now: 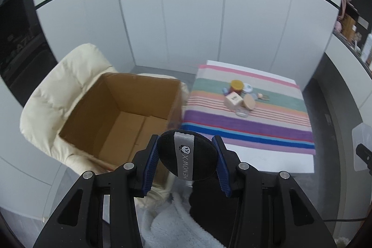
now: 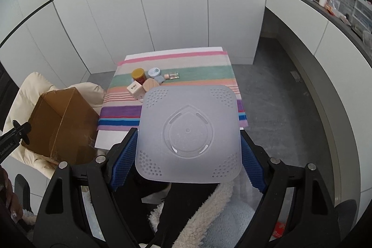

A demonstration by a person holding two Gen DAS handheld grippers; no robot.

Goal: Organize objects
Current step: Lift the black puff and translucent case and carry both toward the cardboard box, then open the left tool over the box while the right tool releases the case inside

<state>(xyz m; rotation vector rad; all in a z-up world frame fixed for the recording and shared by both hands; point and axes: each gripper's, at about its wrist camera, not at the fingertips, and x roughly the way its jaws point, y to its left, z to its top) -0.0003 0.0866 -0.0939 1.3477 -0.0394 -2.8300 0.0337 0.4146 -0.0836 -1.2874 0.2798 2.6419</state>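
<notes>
Left tongs (image 1: pixel 186 155) grip black puff (image 1: pixel 186 156); cardboard box (image 1: pixel 116 108) open, empty

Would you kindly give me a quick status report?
Left gripper shut on black puff. Right gripper shut on translucent lid. Box open, nothing blocking it.

The striped cloth (image 2: pixel 176 76) runs in bands of pink, beige, green, orange, purple and blue. On it, near its far end, a jar has a yellow lid (image 2: pixel 137 73) over what looks like a red body. Left of the cloth stands a plain brown cardboard box (image 1: pixel 121 108) on a cream chair (image 1: pixel 58 90).
</notes>
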